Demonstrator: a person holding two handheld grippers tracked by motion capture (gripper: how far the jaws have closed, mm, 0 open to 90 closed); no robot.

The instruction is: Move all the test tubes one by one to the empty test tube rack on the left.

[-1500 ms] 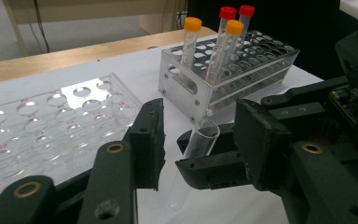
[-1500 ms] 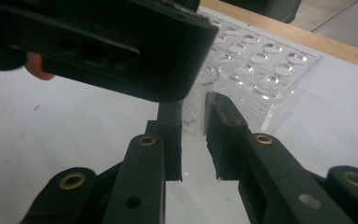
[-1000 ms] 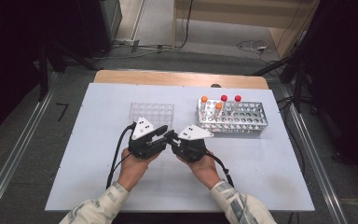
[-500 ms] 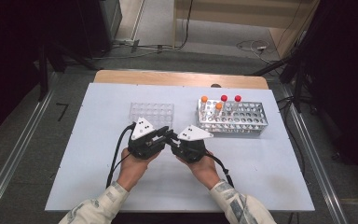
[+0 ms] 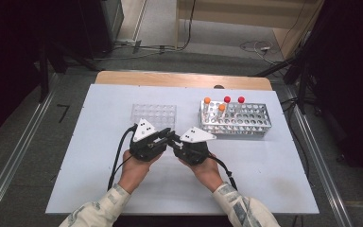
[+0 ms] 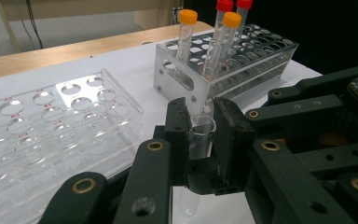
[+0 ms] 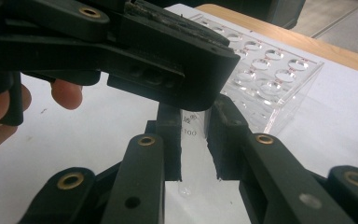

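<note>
From above: left tongs (image 5: 166,136) and right tongs (image 5: 174,142) brought tip to tip over the middle of the desk (image 5: 99,179). Just in front of a clear plastic tray (image 5: 154,113) with round holes, and near a metal rack (image 5: 246,124) to the right. Four capped tubes (image 5: 227,100) standing in the rack's left end, orange and red tops up. Held this close to both holders probably to keep the trip to either one short.

Along the left tongs: closed on a clear glass tube (image 6: 200,135), pads pressing on both sides just below its open mouth, having just closed in on it. Tube upright, no cap, rounded bottom hanging just above the desk. Gripped high, likely to leave the lower part free for the other tongs or for a hole in a holder. Kept mouth-up, presumably to stop anything spilling.

Along the right tongs: also clamped on the same tube, lower down, on the stretch with the printed scale. Black body of the left tongs right above, fingers (image 7: 65,93) of the left hand behind it at the left. Clear tray behind the tube. Double grip judged as a handover or a steadying hold, with neither side letting go yet.
</note>
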